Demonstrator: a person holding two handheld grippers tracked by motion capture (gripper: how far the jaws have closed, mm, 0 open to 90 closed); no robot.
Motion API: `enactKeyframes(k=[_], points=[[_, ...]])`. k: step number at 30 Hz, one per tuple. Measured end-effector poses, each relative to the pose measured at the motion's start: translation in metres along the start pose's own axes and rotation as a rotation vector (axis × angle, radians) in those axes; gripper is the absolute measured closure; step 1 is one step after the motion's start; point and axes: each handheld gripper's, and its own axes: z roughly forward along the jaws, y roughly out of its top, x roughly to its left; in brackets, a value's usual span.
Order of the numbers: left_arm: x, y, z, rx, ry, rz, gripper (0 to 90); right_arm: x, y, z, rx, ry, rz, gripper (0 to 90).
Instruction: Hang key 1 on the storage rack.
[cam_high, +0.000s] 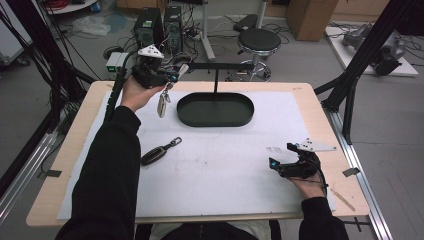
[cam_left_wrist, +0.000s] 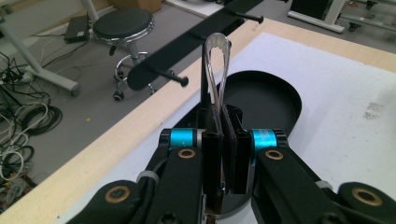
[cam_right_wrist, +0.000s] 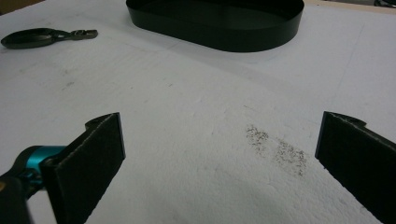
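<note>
While my left gripper (cam_high: 172, 76) pinches a key ring's metal loop (cam_left_wrist: 218, 70), perhaps for the rack's peg (cam_left_wrist: 170, 77), my right gripper (cam_high: 280, 165) waits wide open; the car key fob (cam_high: 154, 154) remains.

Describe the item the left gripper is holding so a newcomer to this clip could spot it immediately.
Start at the black oval tray at the far middle of the white mat. Just left of it, the left gripper is raised above the table, shut on a keyring. Unlike the dark key fob lying flat on the mat, it dangles silvery in the air.
</note>
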Motion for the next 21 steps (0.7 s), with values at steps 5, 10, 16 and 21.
enactKeyframes(k=[5,10,16,21], points=[[-0.006,0.015,0.006,-0.001,0.012,0.006,86.6,-0.001,0.000,0.000,-0.004,0.003,-0.004,0.7],[-0.010,0.025,0.013,-0.012,0.032,0.007,86.6,0.002,0.001,0.003,-0.002,0.014,-0.009,0.7],[-0.011,0.032,0.019,-0.008,0.039,0.001,86.6,0.004,0.002,0.003,-0.007,0.027,-0.010,0.7],[-0.010,0.038,0.023,-0.036,0.047,-0.007,86.7,0.003,0.002,0.004,-0.010,0.028,-0.012,0.7]])
